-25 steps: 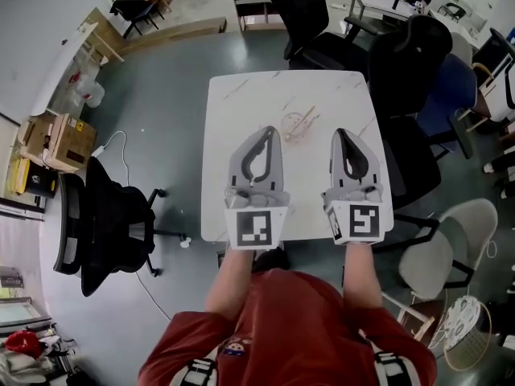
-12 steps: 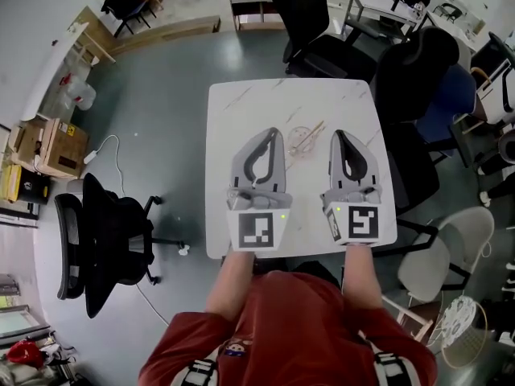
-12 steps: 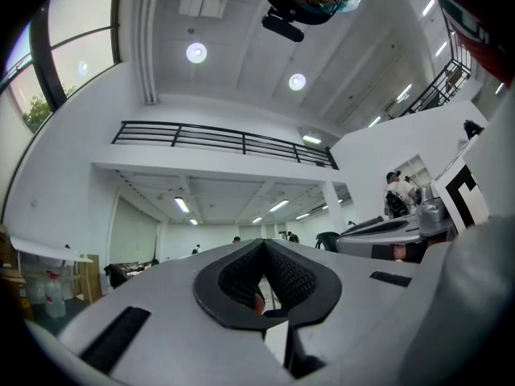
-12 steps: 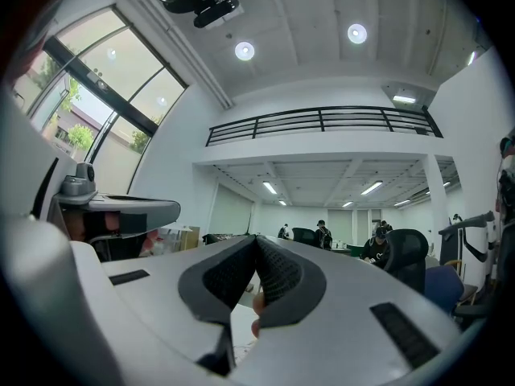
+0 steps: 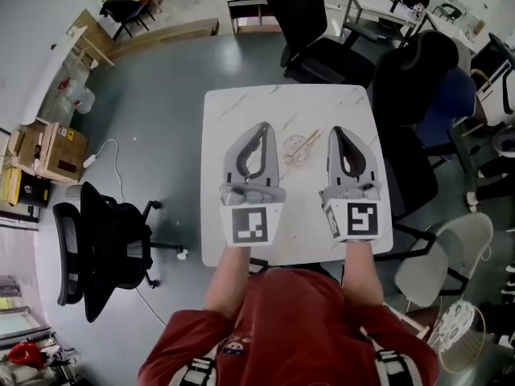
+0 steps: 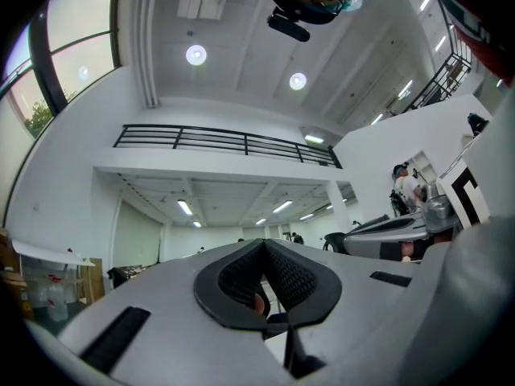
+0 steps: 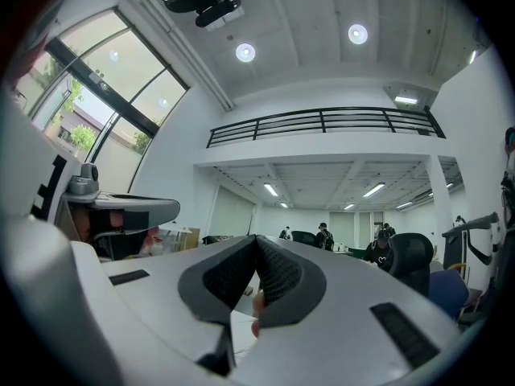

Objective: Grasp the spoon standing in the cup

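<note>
Left gripper (image 5: 263, 125), right gripper (image 5: 337, 130): jaws pressed together, empty, above table (image 5: 241, 103). Cup (image 5: 293, 148) holding spoon (image 5: 310, 139) stood between them, 3 o'clock from left gripper.

- Person wearing a red shirt (image 5: 306, 328); black-and-white straps (image 5: 201, 370) showing at the shoulders.
- Left gripper (image 5: 263, 127), right gripper (image 5: 336, 132): grey shells carrying black ribbed fingers (image 6: 290, 277) and black-and-white marker cubes (image 5: 248, 224).

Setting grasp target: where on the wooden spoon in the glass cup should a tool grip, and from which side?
Probably the upper handle of the thin wooden spoon, where it leans out past the rim of the clear glass cup toward the right tool. Come in from the right, above the rim.
</note>
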A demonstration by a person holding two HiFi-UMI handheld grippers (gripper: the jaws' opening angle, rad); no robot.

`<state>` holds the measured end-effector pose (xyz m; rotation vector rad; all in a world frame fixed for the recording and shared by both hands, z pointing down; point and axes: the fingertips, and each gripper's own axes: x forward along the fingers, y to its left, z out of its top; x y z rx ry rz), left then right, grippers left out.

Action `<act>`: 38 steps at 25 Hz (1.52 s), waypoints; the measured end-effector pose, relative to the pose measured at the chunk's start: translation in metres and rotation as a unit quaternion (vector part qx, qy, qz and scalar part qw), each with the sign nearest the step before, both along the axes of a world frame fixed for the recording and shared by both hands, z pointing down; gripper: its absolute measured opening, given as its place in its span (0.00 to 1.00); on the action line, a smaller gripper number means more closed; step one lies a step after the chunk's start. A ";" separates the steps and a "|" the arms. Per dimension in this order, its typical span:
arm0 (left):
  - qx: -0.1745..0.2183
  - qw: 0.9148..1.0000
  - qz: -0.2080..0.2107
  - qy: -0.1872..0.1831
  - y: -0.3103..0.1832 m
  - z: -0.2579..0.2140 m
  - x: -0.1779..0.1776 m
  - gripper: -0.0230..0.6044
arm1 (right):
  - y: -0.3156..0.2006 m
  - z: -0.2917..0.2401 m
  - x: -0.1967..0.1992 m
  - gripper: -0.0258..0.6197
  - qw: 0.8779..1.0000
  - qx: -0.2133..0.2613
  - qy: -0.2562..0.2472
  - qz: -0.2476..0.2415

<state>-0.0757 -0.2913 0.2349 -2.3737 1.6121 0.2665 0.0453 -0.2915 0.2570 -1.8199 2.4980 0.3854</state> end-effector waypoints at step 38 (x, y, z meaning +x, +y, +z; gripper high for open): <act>-0.069 0.997 -0.016 -0.030 -0.062 0.063 0.043 0.04 | -0.066 0.076 0.033 0.05 0.996 -0.081 -0.035 -0.024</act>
